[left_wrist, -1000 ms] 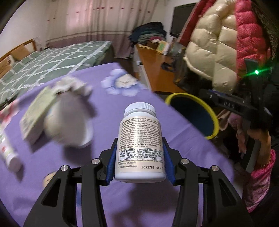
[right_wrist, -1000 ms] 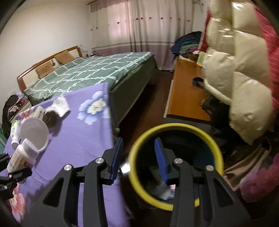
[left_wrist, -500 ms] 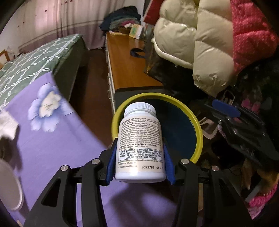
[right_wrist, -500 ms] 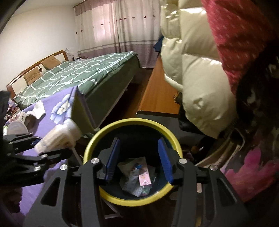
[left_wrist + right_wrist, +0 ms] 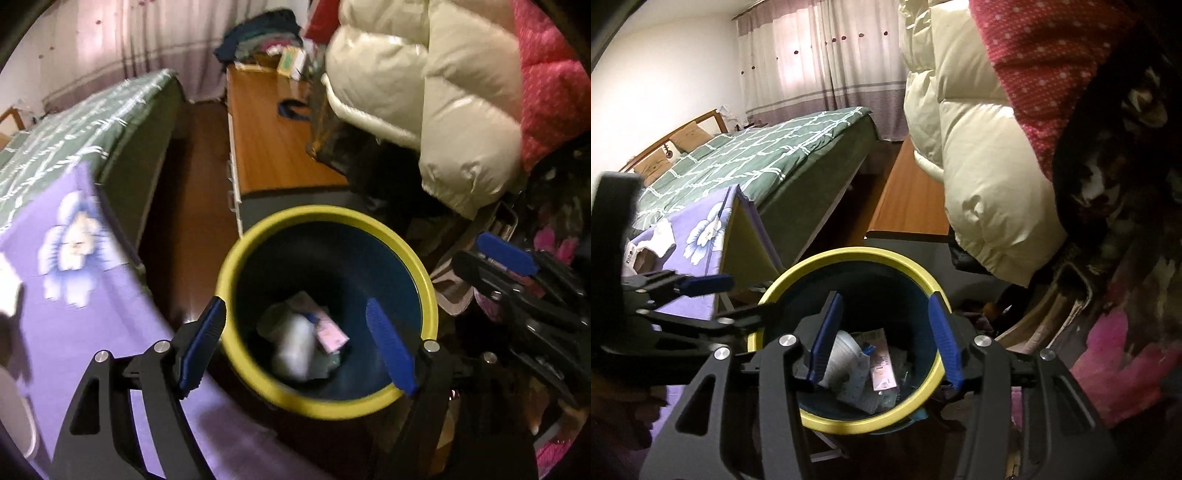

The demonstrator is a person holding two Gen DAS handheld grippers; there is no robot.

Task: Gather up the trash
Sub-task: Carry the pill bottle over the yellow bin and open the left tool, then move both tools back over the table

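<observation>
Now the white pill bottle (image 5: 293,345) lies blurred among wrappers inside the yellow-rimmed bin (image 5: 325,400), both the left gripper (image 5: 295,349) and right gripper (image 5: 884,341) opening empty above it, crowded enough to knock together.

Black gripper frames, blue fingers (image 5: 388,339), silver screws

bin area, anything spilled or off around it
Nothing stands out. The yellow-rimmed bin stands upright beside the purple-covered table, with the white bottle and other trash inside it. No litter shows on the visible floor. Both grippers are empty, jaws opening.
</observation>
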